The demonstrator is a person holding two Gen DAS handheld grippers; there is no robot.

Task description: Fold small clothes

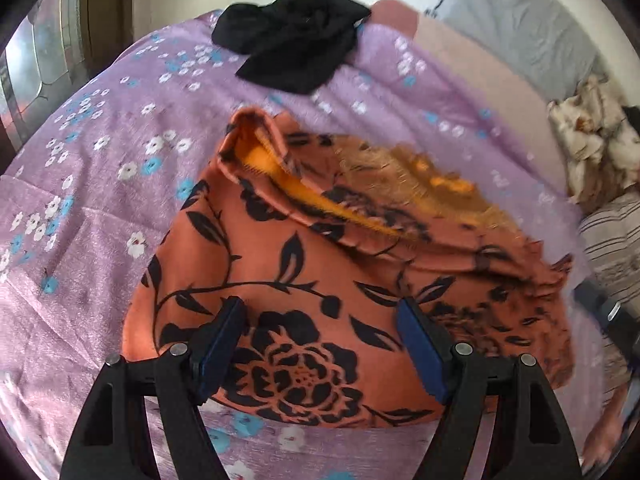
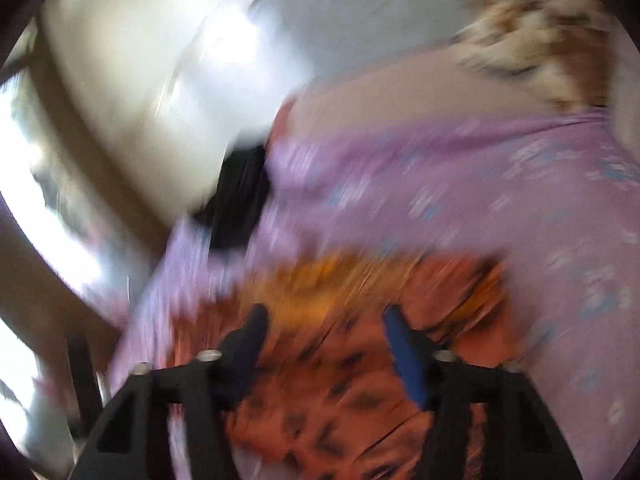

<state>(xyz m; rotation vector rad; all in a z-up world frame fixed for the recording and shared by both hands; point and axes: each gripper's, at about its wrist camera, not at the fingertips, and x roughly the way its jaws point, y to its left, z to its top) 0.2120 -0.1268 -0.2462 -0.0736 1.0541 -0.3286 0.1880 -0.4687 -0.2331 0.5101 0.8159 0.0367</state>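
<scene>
An orange garment with black flowers (image 1: 304, 264) lies partly folded on the purple flowered bedsheet (image 1: 100, 184), its yellow-orange lining showing along a turned-over edge. My left gripper (image 1: 320, 304) hovers over its near part, open, with nothing between the blue pads. A crumpled black garment (image 1: 292, 44) lies at the far edge of the bed. The right wrist view is badly blurred. There my right gripper (image 2: 326, 314) is above the same orange garment (image 2: 340, 368), fingers apart and gripping nothing. The black garment (image 2: 240, 200) shows beyond it to the left.
A grey pillow (image 1: 520, 24) lies at the far right. A brown and white patterned cloth (image 1: 596, 144) and a striped fabric (image 1: 612, 240) sit at the right edge. A window frame (image 1: 40, 60) stands to the left of the bed.
</scene>
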